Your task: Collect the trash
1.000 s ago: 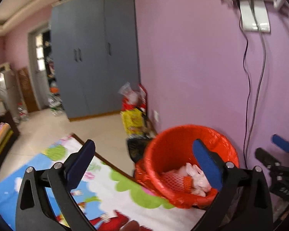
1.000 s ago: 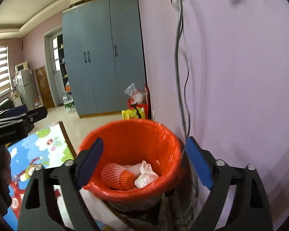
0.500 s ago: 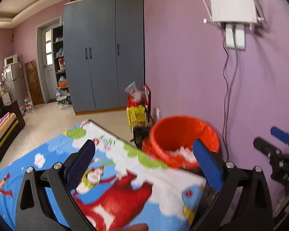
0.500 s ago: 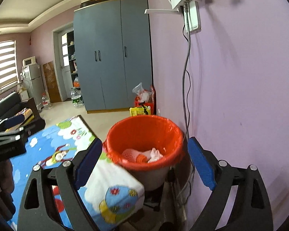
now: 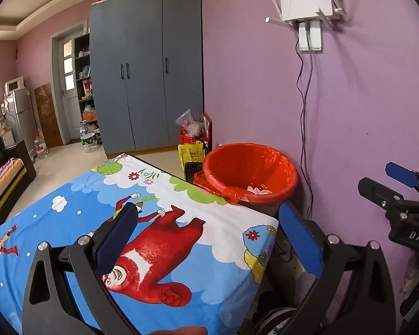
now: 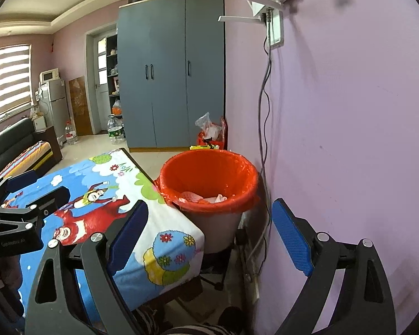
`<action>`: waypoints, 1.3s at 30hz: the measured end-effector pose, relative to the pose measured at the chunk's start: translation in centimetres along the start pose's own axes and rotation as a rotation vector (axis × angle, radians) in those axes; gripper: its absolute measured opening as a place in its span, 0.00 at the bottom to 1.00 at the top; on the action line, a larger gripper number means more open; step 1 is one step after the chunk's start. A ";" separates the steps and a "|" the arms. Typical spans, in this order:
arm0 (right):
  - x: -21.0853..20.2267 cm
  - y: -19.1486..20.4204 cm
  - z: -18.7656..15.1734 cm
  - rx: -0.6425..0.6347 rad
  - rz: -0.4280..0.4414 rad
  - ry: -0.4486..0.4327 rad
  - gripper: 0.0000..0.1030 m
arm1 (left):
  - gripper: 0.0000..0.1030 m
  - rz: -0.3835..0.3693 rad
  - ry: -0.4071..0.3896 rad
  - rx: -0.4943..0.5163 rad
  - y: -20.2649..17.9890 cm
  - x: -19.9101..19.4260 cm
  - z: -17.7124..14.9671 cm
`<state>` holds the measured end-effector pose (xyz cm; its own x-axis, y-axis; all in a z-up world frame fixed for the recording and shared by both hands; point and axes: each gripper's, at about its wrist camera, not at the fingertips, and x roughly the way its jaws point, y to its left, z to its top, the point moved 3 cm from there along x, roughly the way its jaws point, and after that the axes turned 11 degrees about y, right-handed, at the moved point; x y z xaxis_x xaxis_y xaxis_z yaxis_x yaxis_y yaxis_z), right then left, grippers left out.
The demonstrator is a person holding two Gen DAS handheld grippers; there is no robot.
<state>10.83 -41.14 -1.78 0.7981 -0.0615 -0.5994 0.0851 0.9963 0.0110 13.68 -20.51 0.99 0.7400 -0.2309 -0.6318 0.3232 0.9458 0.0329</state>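
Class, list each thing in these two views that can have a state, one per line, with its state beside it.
Left gripper: open, holding nothing.
Right gripper: open, holding nothing.
Bin: upright, red liner folded over the rim, some trash at the bottom.
Wardrobe: doors shut.
Tablecloth: spread flat, corner hanging over the table edge.
Router: cable plugged in.

From my left tool's camera, white letters "DAS" show on the black body of my right tool (image 5: 399,192) at about four o'clock. From the right camera, faint print on my left tool (image 6: 28,195) at eight o'clock is too blurred to read. The yellow bag (image 5: 190,153) carries unreadable red characters.
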 end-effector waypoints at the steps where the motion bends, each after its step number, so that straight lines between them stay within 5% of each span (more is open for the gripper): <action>1: -0.1 0.0 -0.1 0.002 0.000 0.000 0.82 | 0.95 -0.003 0.003 0.004 -0.2 -0.1 -0.1; 39: 0.3 1.4 -0.3 -0.020 0.016 0.001 0.82 | 0.95 0.019 0.034 0.012 0.0 0.3 -1.3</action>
<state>11.04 -39.74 -2.23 0.7984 -0.0460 -0.6004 0.0607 0.9981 0.0043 13.08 -20.31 -0.23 0.7260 -0.2046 -0.6566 0.3162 0.9471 0.0546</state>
